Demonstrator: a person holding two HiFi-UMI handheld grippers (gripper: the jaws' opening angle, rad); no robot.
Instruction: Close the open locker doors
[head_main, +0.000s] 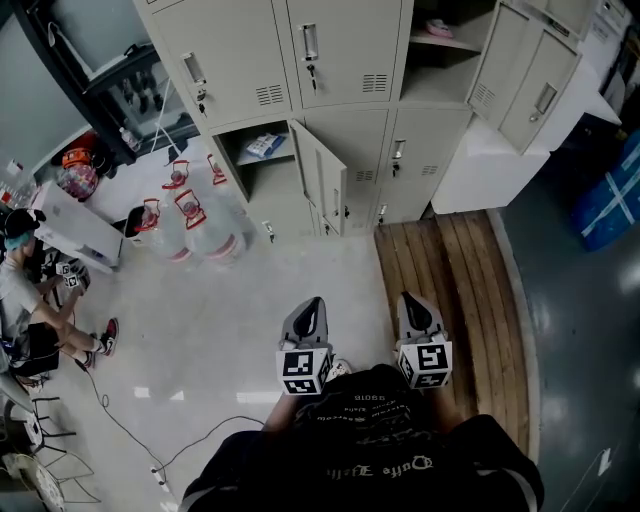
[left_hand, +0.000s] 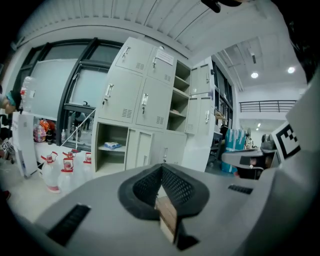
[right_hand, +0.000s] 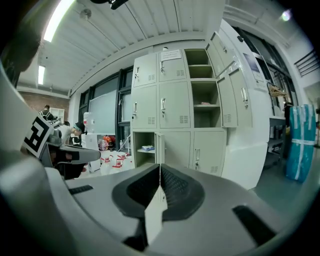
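Left gripper (head_main: 309, 306) and right gripper (head_main: 414, 300) both empty with jaws together; open lower locker door (head_main: 323, 180) stands at 12 o'clock, well apart, so approach squarely and push its free edge.

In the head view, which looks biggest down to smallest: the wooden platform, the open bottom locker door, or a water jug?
1. wooden platform.
2. open bottom locker door and water jug: near alike, door seen slantwise, so unranked.

Glossy pale floor (head_main: 250, 300) (wooden platform (head_main: 455, 290) alongside).
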